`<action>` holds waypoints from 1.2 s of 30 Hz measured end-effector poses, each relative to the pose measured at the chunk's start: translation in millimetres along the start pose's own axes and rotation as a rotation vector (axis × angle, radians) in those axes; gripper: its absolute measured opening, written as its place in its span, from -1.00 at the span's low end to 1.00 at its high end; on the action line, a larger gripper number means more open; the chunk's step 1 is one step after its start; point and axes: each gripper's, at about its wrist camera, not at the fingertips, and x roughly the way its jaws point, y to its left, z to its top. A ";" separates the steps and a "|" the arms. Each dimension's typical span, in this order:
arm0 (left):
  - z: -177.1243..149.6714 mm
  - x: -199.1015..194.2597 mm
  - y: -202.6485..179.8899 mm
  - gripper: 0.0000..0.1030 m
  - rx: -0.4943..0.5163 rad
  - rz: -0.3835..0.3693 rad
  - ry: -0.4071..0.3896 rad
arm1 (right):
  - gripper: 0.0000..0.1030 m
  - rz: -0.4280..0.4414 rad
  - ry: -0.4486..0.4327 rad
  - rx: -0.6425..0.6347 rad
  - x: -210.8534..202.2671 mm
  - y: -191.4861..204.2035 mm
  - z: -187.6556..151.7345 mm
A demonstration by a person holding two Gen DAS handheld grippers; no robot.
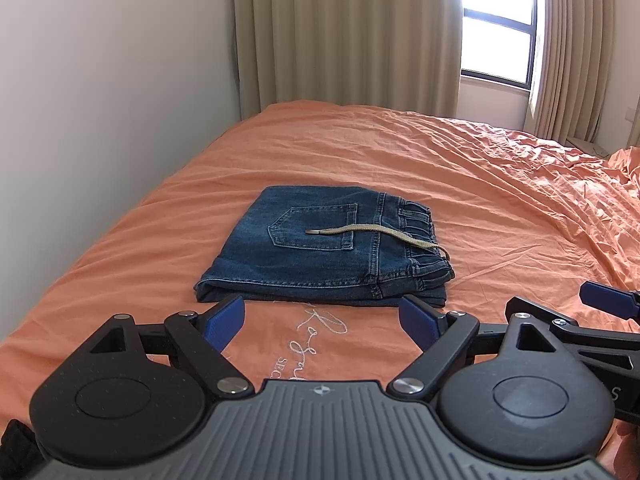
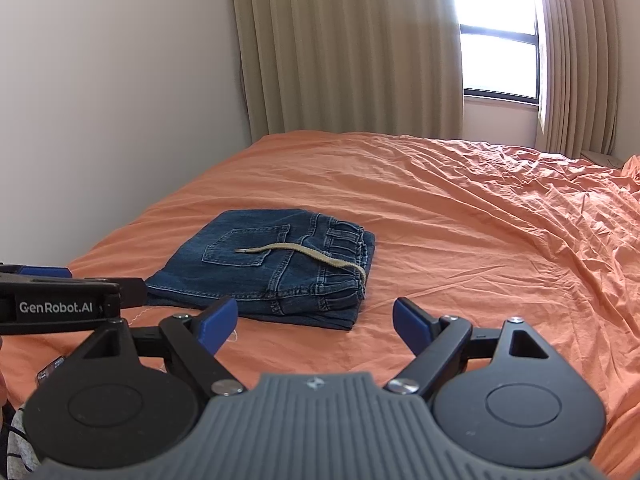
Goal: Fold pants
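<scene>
Pants point(image 1: 320, 256): blue denim, matt, coarse weave, visible stitching; drawstring point(image 1: 372, 234) is beige woven cord with a metal-looking tip. Bed point(image 1: 480, 184) cover: orange cloth, matt, wrinkled, pale embroidery near edge. Left gripper point(image 1: 322, 322): matt black plastic, ribbed grey housing, shiny metal pins, textured blue pads. Right gripper point(image 2: 314, 322) same finish. Curtains point(image 2: 348, 48): beige pleated fabric.

Dark blue denim pants point(image 1: 320, 252) with a beige woven drawstring point(image 1: 372, 234) lie on an orange wrinkled bedsheet point(image 1: 480, 184); beige pleated curtains point(image 1: 344, 32) hang beside a white wall point(image 1: 100, 80).
</scene>
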 end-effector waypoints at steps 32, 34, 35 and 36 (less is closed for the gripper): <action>4.8 -2.3 3.8 0.97 0.001 -0.024 -0.019 | 0.58 -0.002 -0.009 -0.002 -5.3 3.1 6.3; 5.1 -2.8 3.9 0.97 0.002 -0.025 -0.022 | 0.58 -0.004 -0.010 -0.001 -5.6 2.8 6.3; 5.3 -3.0 4.0 0.97 0.003 -0.026 -0.023 | 0.58 -0.003 -0.010 -0.001 -5.9 2.7 6.1; 5.5 -2.8 4.1 0.97 0.003 -0.027 -0.024 | 0.58 -0.002 -0.010 0.000 -5.7 2.6 6.0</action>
